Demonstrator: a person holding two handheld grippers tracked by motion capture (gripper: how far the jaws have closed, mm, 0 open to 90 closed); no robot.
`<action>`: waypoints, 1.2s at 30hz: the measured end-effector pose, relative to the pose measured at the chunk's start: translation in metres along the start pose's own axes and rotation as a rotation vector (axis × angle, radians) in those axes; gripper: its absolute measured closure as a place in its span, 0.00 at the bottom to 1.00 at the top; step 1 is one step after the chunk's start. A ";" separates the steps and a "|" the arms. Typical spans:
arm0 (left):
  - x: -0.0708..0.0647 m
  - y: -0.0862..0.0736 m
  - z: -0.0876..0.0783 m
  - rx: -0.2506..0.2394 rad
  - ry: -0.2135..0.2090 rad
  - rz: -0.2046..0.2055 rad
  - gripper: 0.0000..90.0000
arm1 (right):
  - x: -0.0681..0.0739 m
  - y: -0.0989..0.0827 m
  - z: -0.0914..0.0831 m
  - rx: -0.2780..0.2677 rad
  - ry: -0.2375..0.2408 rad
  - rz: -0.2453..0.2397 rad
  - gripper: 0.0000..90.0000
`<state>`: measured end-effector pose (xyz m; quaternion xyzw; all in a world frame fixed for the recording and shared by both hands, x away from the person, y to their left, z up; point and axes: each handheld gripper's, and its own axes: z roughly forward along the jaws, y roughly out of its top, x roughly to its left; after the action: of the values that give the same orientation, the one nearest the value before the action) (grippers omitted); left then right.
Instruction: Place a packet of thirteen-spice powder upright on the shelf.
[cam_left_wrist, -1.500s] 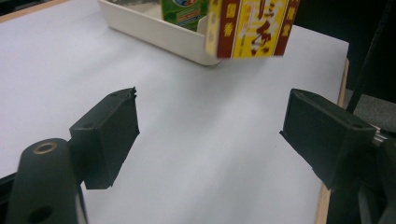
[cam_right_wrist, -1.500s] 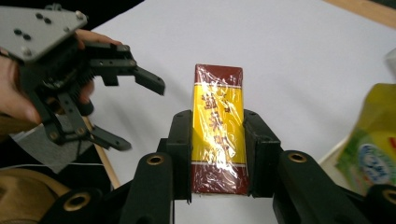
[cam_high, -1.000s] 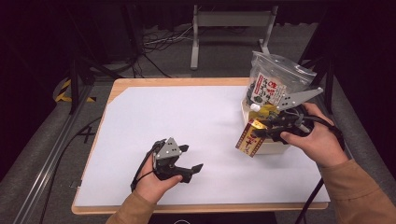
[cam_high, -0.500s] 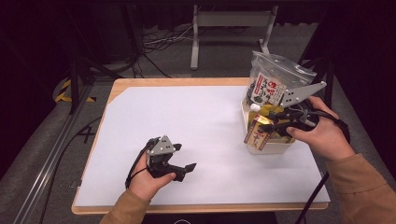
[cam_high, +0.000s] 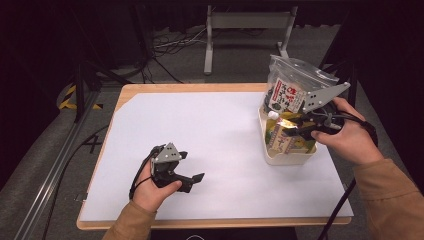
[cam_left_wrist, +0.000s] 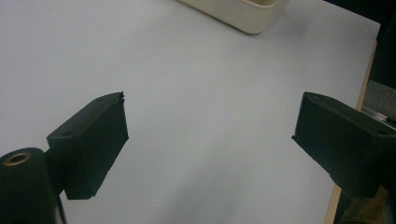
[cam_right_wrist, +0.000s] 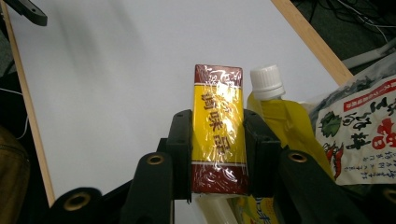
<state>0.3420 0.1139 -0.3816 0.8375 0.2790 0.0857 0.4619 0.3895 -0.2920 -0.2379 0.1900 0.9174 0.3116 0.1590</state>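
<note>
Right gripper: the right gripper (cam_right_wrist: 217, 140) was clenched on a yellow and dark-red cellophane-wrapped box (cam_right_wrist: 218, 127), one black pad pressed flat to each long side.
Box, a second ago: it stood tilted at the near left corner of the cream plastic tub (cam_high: 287, 156), its lower end at the tub's rim.
Box, now: it had been carried right and slightly up, and hung over the tub's middle, above the packets inside.
Neighbours: a yellow pouch with a white screw cap (cam_right_wrist: 267, 84) lay just beside the box on its right; a clear bag of dark leaves with a red and white label (cam_high: 286, 91) stood at the tub's far end.
Left gripper: the left gripper (cam_high: 189, 170) rested on the white table sheet (cam_high: 210, 130) at the near left, well apart from the tub; its jaws had just been opening and stood released, nothing between them.
Meaning: the box looked placed for packing rather than lifted out; lowering it into the free slot left of the pouch, then letting go, seemed the remaining step.
Risk: the pouch cap could catch the box's edge.
</note>
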 end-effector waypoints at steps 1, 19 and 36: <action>0.001 0.000 -0.001 -0.001 0.003 0.001 0.11 | -0.001 0.000 0.000 0.002 -0.003 -0.009 0.76; 0.006 -0.005 -0.007 0.006 0.022 -0.015 0.09 | -0.015 -0.012 0.013 0.058 0.021 -0.109 0.76; 0.007 -0.005 -0.006 0.013 0.023 -0.010 0.09 | -0.020 -0.018 0.023 0.068 0.125 -0.167 0.76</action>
<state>0.3431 0.1238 -0.3834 0.8379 0.2892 0.0911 0.4538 0.4118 -0.3020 -0.2628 0.0982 0.9481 0.2774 0.1203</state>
